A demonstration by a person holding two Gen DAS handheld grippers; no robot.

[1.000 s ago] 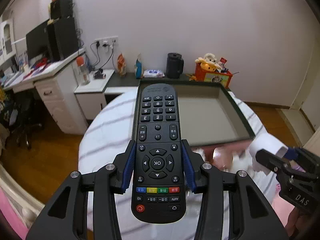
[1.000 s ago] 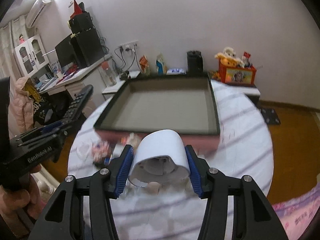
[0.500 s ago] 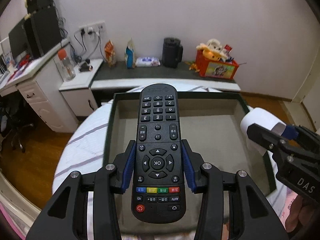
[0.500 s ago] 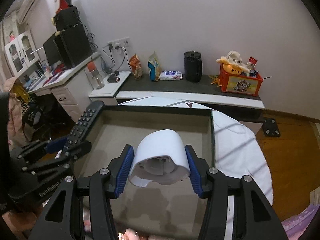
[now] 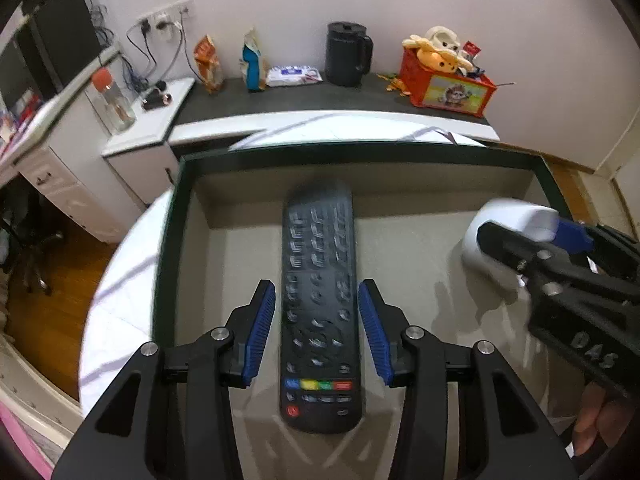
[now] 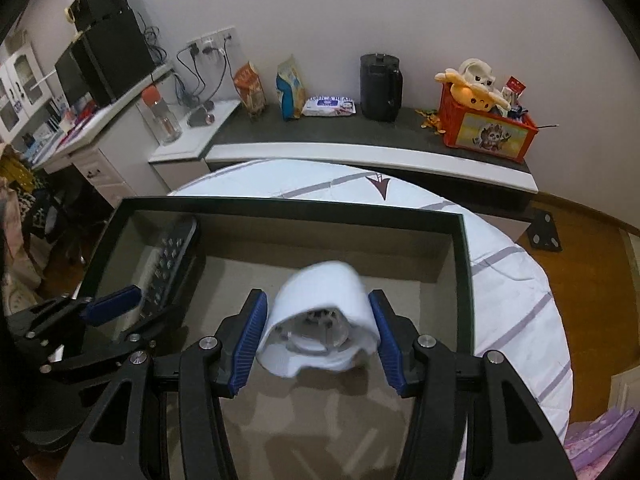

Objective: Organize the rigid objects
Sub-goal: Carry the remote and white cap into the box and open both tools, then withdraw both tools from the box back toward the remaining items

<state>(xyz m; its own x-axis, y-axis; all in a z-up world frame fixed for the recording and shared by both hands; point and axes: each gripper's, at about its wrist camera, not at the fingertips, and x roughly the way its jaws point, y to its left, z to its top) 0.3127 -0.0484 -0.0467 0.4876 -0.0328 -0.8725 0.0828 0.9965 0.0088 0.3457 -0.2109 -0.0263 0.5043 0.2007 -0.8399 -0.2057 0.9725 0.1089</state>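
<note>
A black remote control (image 5: 318, 300) lies lengthwise between the blue pads of my left gripper (image 5: 316, 292), blurred, over the beige floor of a dark-rimmed box (image 5: 360, 154). The jaws are opening, and a gap shows on each side of the remote. My right gripper (image 6: 317, 296) is shut on a white hollow plastic piece (image 6: 320, 300) low inside the same box (image 6: 280, 206), to the right of the remote (image 6: 172, 256). In the left wrist view that piece (image 5: 508, 220) sits at the right edge. A blue pad (image 6: 114, 305) of the left gripper shows at the left.
The box sits on a round table with a white striped cloth (image 6: 516, 288). Behind it a low shelf holds a black jug (image 6: 380, 88), a red toy crate (image 6: 488, 132), snack bags and wipes. A white desk (image 5: 60, 160) stands left, with wooden floor around.
Both grippers moved forward and down from the table's near side to inside the box. The left pads parted from the remote, which now looks blurred. The white piece stays clamped.
</note>
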